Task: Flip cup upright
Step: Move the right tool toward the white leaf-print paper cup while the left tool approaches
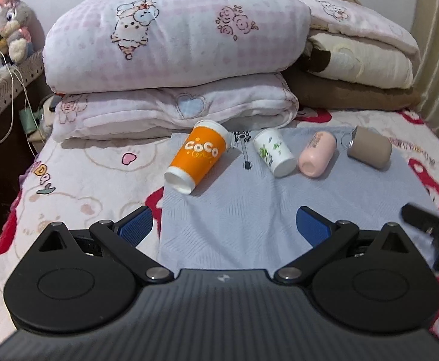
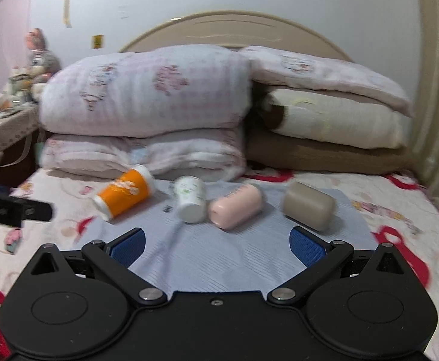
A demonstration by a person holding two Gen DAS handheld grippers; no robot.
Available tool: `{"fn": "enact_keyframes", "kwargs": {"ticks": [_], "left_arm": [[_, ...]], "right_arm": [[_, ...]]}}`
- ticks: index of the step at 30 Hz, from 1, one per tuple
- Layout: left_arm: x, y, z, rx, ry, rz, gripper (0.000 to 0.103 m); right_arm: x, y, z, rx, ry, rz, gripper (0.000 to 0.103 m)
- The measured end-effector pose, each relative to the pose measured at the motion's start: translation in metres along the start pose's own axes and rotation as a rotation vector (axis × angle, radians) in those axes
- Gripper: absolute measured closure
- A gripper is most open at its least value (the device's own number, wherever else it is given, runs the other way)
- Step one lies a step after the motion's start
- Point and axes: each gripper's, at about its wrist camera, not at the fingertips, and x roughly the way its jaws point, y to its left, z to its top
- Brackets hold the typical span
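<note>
While toppled, orange cup (image 1: 197, 157), white cup (image 1: 275, 152), both empty

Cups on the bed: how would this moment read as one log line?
cups: orange, white, pink, brown all on sides | left gripper open | right gripper open | nothing held

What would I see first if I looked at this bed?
Four cups lying tipped over in a row on a blue cloth: an orange cup at the left, then a white cup, a pink cup and a brown cup. Behind them, pink quilts are piled high.
</note>
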Motion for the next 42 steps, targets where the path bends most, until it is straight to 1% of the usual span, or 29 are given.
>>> {"fn": "enact_keyframes", "kwargs": {"ticks": [2,5,6,7,9,11,14,16,17,18,21,23,27,28,29,31,32,38,40,42], "left_arm": [[0.008,0.0,0.015,0.002,-0.001,-0.011,0.0],[0.027,0.005,0.036,-0.03,0.028,-0.089,0.0],[0.035,0.007,0.042,-0.048,0.034,-0.121,0.0],[0.04,0.008,0.045,-0.064,0.03,-0.135,0.0],[0.056,0.009,0.052,-0.087,0.022,-0.153,0.0],[0.074,0.006,0.057,-0.091,0.031,-0.18,0.002],[0.11,-0.001,0.062,-0.109,0.064,-0.219,0.003],[0.135,-0.007,0.062,-0.114,0.089,-0.213,0.003],[0.145,-0.009,0.061,-0.107,0.093,-0.201,0.004],[0.155,-0.012,0.06,-0.102,0.093,-0.19,0.004],[0.179,-0.015,0.056,-0.109,0.099,-0.219,0.004],[0.194,-0.015,0.055,-0.121,0.113,-0.244,0.009],[0.225,-0.015,0.052,-0.161,0.131,-0.285,0.013],[0.232,-0.015,0.052,-0.174,0.139,-0.292,0.016],[0.239,-0.015,0.053,-0.18,0.158,-0.299,0.023],[0.247,-0.018,0.053,-0.17,0.183,-0.29,0.032],[0.248,-0.018,0.052,-0.17,0.176,-0.3,0.032],[0.261,-0.012,0.056,-0.227,0.176,-0.371,0.032],[0.266,-0.012,0.057,-0.236,0.181,-0.383,0.035],[0.271,-0.01,0.057,-0.265,0.187,-0.407,0.036]], "right_arm": [[0.013,0.002,0.012,-0.033,0.006,0.072,0.0],[0.035,0.004,0.028,-0.054,0.019,0.18,0.0],[0.045,0.003,0.032,-0.047,0.03,0.227,0.0],[0.053,0.002,0.034,-0.038,0.039,0.256,0.0],[0.076,-0.002,0.039,-0.003,0.065,0.296,0.0],[0.094,-0.004,0.04,0.028,0.078,0.314,0.001],[0.129,-0.004,0.041,0.006,0.115,0.296,0.003],[0.147,-0.002,0.04,-0.034,0.123,0.292,0.004],[0.155,-0.002,0.039,-0.052,0.125,0.291,0.011],[0.164,0.0,0.037,-0.072,0.128,0.29,0.015],[0.183,0.002,0.031,-0.102,0.113,0.303,0.015],[0.195,0.005,0.028,-0.136,0.115,0.292,0.016],[0.222,0.009,0.021,-0.199,0.14,0.258,0.019],[0.229,0.01,0.02,-0.212,0.147,0.249,0.02],[0.234,0.011,0.019,-0.222,0.15,0.242,0.022],[0.243,0.013,0.017,-0.241,0.149,0.234,0.025],[0.246,0.014,0.017,-0.253,0.143,0.226,0.028],[0.259,0.023,0.017,-0.305,0.144,0.205,0.031],[0.265,0.023,0.019,-0.284,0.163,0.207,0.032],[0.273,0.018,0.02,-0.232,0.182,0.193,0.032]]}}
